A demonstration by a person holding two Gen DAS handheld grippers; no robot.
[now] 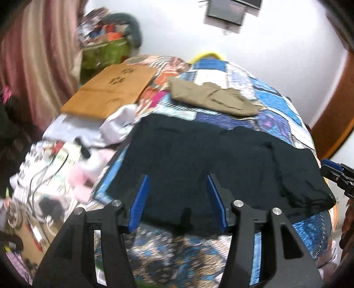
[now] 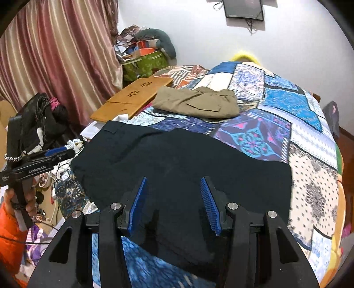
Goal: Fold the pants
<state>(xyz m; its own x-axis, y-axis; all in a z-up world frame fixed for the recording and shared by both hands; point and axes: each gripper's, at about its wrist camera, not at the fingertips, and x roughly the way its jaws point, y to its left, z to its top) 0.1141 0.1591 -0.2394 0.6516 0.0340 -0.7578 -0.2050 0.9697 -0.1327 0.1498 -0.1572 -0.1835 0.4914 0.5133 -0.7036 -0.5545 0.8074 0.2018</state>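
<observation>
Both claws hang half open over the dark pants (image 2: 177, 168) spread flat on the quilt (image 2: 309, 137): left gripper (image 1: 177, 188) and right gripper (image 2: 172, 190) pinch nothing, pads clear of the cloth. The left one's body reads "GenRobot.AI".

Bed cover: patchwork quilt (image 2: 276, 115) in blue, white and purple squares, spread over the bed.
Wooden board: light brown lap tray (image 2: 132, 97) with flower-shaped cut-outs, lying flat at the bed's far left edge.
Curtain: pink and cream striped drape (image 2: 55, 55) hanging at the left.
Green box: fabric bin (image 2: 143, 63) by the wall, heaped with papers and clutter.
Grey cushion: curved pillow (image 2: 163, 42) resting on that heap.
Wall: white, with a dark framed panel (image 2: 243, 8) hung high.
Floor left of bed: tangled cables and small items, blurred.
</observation>
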